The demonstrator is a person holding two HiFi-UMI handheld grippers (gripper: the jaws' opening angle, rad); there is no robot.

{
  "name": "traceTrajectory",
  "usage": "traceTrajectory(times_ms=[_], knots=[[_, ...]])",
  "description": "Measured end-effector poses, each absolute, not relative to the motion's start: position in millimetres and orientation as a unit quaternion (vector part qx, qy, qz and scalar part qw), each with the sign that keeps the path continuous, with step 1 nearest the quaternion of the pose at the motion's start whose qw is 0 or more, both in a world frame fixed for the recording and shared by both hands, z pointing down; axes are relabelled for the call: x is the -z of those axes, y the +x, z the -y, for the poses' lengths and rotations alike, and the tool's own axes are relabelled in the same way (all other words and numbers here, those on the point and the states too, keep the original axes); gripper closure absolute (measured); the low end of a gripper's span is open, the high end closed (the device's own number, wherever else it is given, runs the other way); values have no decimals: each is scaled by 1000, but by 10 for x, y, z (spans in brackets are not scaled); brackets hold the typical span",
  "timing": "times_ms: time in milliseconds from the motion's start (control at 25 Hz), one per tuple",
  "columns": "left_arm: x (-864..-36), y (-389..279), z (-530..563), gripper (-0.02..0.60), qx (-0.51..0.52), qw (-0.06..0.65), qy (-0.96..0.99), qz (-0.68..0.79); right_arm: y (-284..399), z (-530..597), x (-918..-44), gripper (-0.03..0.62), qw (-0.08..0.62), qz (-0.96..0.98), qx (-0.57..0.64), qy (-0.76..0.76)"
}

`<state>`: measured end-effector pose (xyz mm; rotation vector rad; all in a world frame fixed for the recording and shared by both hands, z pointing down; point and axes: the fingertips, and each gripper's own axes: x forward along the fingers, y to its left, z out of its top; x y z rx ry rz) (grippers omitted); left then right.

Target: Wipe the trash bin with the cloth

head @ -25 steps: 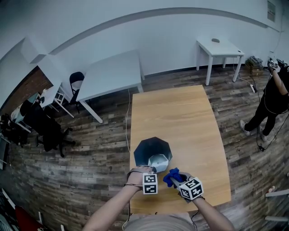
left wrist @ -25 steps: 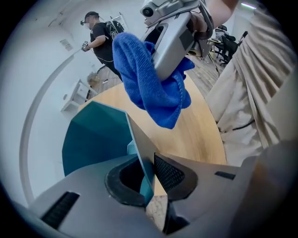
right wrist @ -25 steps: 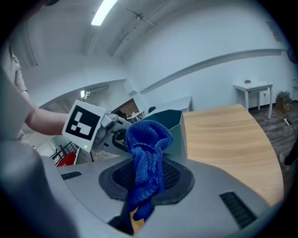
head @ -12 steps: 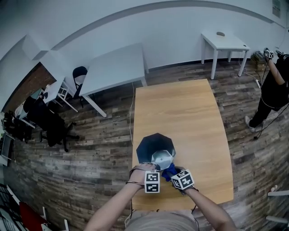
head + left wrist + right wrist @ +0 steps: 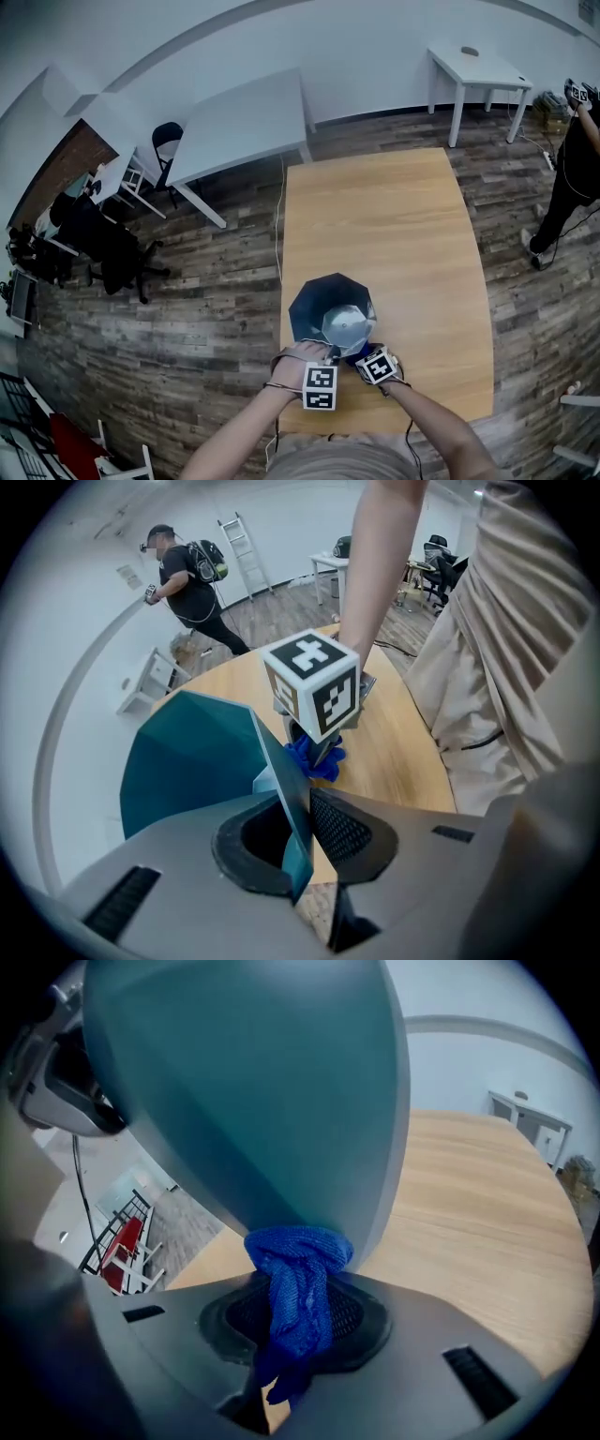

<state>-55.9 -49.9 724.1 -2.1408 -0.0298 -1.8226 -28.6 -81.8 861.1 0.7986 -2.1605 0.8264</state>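
Observation:
A dark teal faceted trash bin (image 5: 330, 307) stands near the front of the wooden table (image 5: 394, 244). My left gripper (image 5: 302, 841) is shut on the bin's rim (image 5: 281, 771), the thin wall clamped between its pads. My right gripper (image 5: 298, 1335) is shut on a blue cloth (image 5: 298, 1288) and presses it against the bin's outer wall (image 5: 281, 1101). In the head view both grippers sit at the bin's near side, the left gripper (image 5: 323, 361) beside the right gripper (image 5: 367, 357). The cloth (image 5: 314, 758) shows under the right gripper's marker cube in the left gripper view.
A person in black (image 5: 574, 159) stands at the far right on the wood floor. A grey table (image 5: 239, 131) and a small white table (image 5: 478, 70) stand by the wall. Black chairs (image 5: 103, 253) sit at the left.
The right gripper has moved left with the cloth, from beside the bin to against its near wall. The left gripper keeps its hold on the rim.

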Motion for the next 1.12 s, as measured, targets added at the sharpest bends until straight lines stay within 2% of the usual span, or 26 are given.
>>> traceTrajectory(times_ms=[320, 640, 680, 760, 920, 1120], knots=[[-7267, -592, 547, 515, 633, 169, -756, 13, -282, 947, -9315, 517, 402, 807, -297, 316], [-7313, -600, 543, 511, 628, 156, -762, 21, -284, 912, -9338, 517, 401, 805, -284, 331], [-7307, -602, 532, 485, 625, 156, -765, 23, -260, 906, -9273, 517, 397, 807, -281, 335], [-7246, -614, 535, 385, 619, 172, -766, 25, -199, 889, -9104, 517, 381, 812, -274, 347], [-7161, -838, 540, 359, 622, 230, -748, 34, -140, 728, -8621, 517, 321, 829, -279, 364], [-7298, -1216, 620, 359, 650, 271, -708, 51, -25, 582, -7817, 517, 243, 842, -271, 397]])
